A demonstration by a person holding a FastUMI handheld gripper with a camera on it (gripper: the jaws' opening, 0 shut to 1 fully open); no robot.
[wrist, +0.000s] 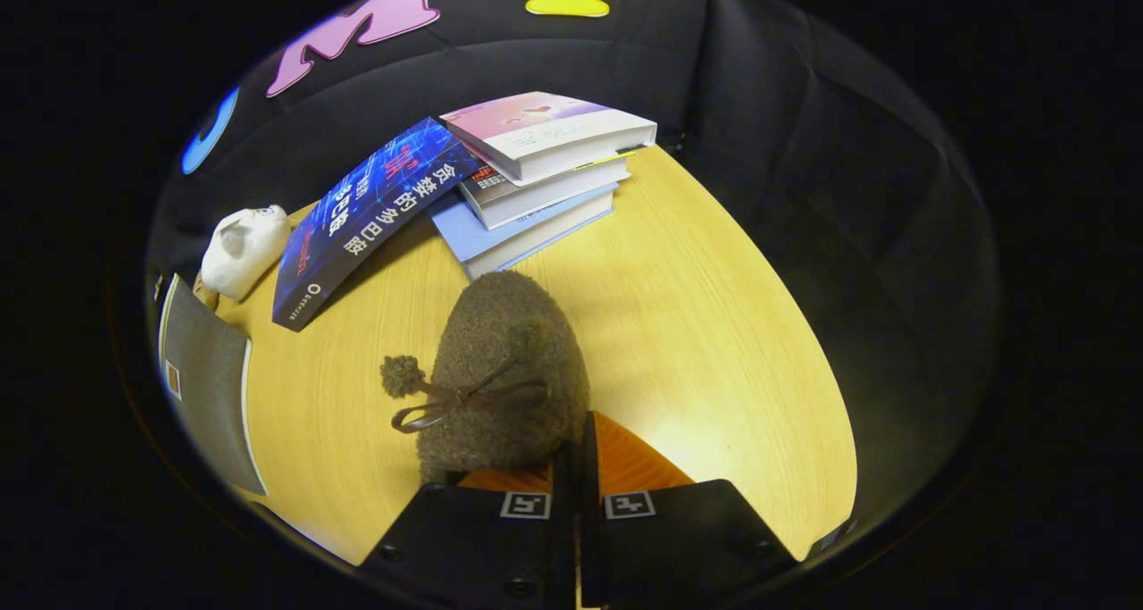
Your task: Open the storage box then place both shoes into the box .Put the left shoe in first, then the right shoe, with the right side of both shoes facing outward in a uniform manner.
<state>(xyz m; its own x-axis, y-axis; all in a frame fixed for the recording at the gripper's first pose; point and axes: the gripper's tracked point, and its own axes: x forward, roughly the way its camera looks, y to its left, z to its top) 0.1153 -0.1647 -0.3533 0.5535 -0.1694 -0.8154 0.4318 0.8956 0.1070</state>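
the hand-held gripper [576, 467] has its fingers drawn close together, clamped on the rear edge of a brown fuzzy shoe [500, 369] with a bow and pompom; the shoe sits just ahead of the fingers over the wooden counter [714, 324]; beyond it lie a stack of books [545, 181], a blue book [366, 217] leaning on the stack, and a white plush toy [241, 248]; a grey box [210, 378] stands near the counter's edge beside the shoe.
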